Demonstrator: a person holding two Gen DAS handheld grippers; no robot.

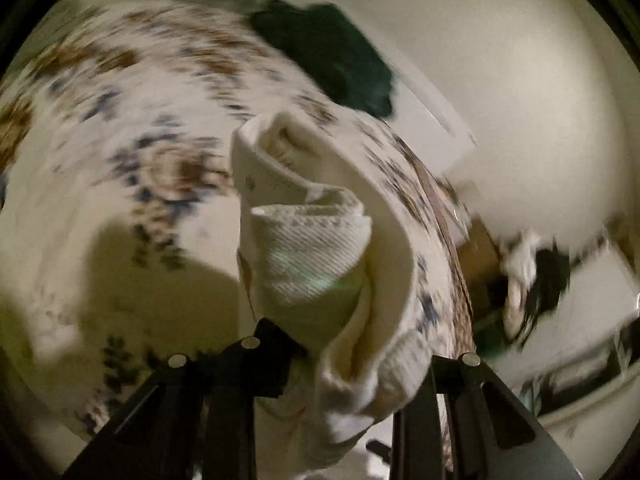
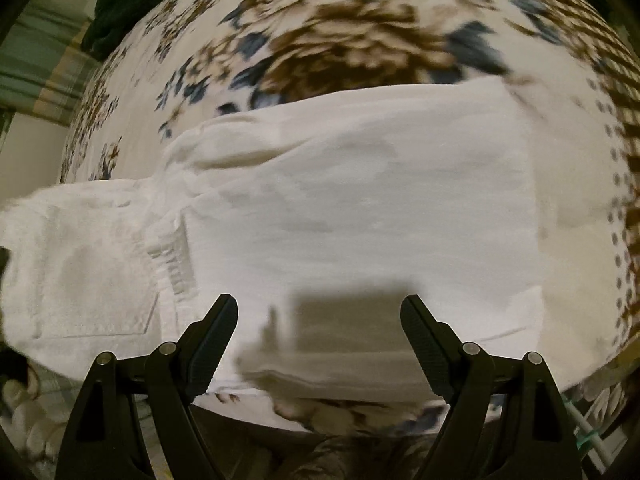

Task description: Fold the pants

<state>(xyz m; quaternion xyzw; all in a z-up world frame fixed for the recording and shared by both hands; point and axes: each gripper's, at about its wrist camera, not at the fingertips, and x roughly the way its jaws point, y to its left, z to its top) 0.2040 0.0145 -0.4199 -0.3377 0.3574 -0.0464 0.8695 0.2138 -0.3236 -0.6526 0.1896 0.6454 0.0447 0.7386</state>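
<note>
My left gripper [image 1: 344,360] is clamped on a bunched fold of the white pants [image 1: 316,248], lifting that part clear of the flowered bedspread [image 1: 132,120] — a dark green cloth [image 1: 332,52] lies at the bed's far edge. My right gripper [image 2: 320,344] hangs with its fingers [image 2: 210,344] spread wide apart, holding nothing, just above the pants [image 2: 360,200], which lie flat across the bedspread [image 2: 360,20] — back pocket [image 2: 92,292] at the left.
</note>
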